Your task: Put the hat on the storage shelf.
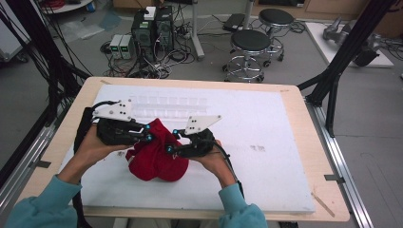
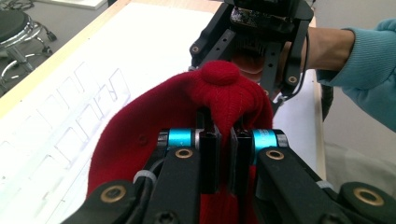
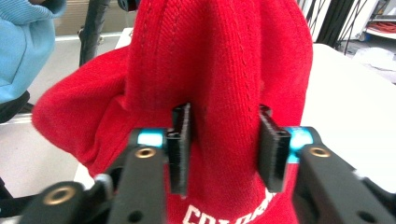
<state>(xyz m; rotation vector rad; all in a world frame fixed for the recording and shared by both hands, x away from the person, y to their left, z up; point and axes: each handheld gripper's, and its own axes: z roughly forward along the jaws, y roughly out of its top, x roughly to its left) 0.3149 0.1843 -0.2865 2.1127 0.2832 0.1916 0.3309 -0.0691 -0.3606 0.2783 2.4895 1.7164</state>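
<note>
White foam board (image 1: pixel 266 123) on wooden table (image 1: pixel 311 142); red cap (image 1: pixel 157 159) near its front edge; left gripper (image 1: pixel 148 133) pinching fold of cap crown; right gripper (image 1: pixel 172 141) jaws spread, pressing fabric bunch between them

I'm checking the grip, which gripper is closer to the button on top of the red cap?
Left. The left gripper pinches the red cap just below the button; the right gripper straddles a fold lower down.

white foam board (image 1: pixel 266 128) on wooden table (image 1: pixel 311 142), two black stools (image 1: pixel 250 42), computer towers (image 1: pixel 153 28) behind
</note>
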